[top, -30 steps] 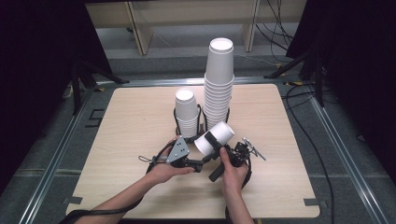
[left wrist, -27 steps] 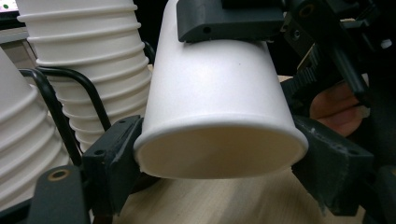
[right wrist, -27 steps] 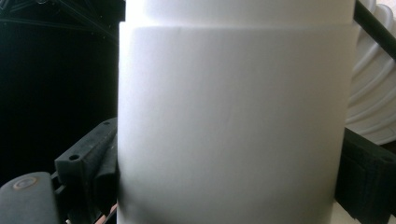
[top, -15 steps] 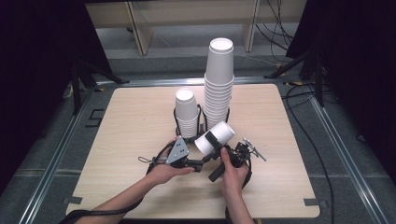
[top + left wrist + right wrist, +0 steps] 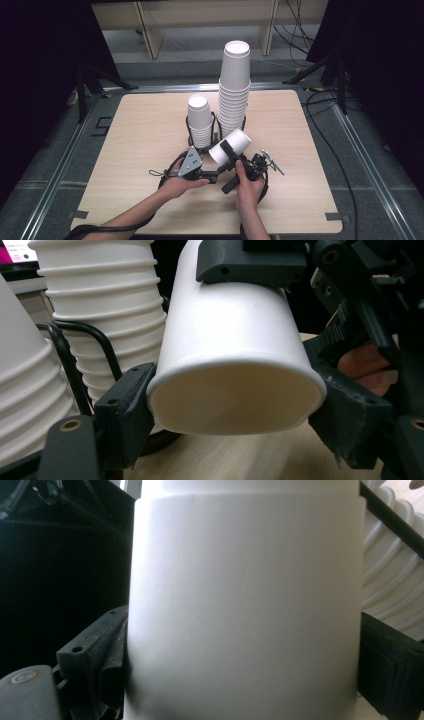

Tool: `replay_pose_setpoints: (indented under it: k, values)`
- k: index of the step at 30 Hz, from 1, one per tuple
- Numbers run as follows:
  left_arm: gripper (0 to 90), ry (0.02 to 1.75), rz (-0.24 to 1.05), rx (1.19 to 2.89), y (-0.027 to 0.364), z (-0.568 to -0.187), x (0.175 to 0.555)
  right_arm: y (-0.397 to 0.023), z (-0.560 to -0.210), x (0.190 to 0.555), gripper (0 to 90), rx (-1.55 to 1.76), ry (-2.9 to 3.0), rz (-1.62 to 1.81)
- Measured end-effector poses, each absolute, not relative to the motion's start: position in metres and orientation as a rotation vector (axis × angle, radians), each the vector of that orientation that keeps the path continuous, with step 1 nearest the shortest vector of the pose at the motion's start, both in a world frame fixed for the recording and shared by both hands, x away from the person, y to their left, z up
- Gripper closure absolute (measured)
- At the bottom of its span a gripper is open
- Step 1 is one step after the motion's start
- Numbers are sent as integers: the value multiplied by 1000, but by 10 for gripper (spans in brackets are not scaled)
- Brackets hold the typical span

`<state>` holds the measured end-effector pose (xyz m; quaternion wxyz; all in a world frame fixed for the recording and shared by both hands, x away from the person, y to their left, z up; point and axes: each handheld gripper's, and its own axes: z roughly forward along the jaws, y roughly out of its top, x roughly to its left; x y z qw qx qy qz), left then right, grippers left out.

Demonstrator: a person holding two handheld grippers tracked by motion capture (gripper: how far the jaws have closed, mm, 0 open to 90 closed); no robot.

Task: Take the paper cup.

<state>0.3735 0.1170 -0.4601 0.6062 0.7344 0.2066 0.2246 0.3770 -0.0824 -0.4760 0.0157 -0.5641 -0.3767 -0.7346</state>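
Note:
A single white paper cup [image 5: 231,146] hangs tilted above the table's front middle, mouth up and to the right, held by both grippers. My left gripper [image 5: 218,166] comes in from the left and its jaws have just been closing on the cup's base [image 5: 235,405], which they squeeze into an oval. My right gripper [image 5: 231,152] reaches up from the right and is shut on the cup's side wall [image 5: 245,605], one jaw lying across the top [image 5: 250,262]. Both hands stay close together under the cup.
Behind the cup a black wire holder [image 5: 216,125] carries a short cup stack [image 5: 200,122] and a tall one [image 5: 235,85]. The wooden table [image 5: 140,125] has a metal frame around it. Cables lie on the floor at the back right.

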Motion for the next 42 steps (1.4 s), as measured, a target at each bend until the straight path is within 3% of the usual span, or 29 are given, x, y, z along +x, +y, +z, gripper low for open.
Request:
replay_pose_setpoints:
  k: [30, 33, 42]
  values:
    - [245, 519, 541, 1688, 121, -458, 377, -84, -475, 371, 80, -1773, -1173, -2277]
    - [250, 529, 552, 1673, 127, -457, 383, -88, -477, 368, 147, -1748, -1204, -2275]
    - [247, 509, 543, 1754, 140, -457, 381, -103, -475, 363, 148, -1737, -1271, -2272]
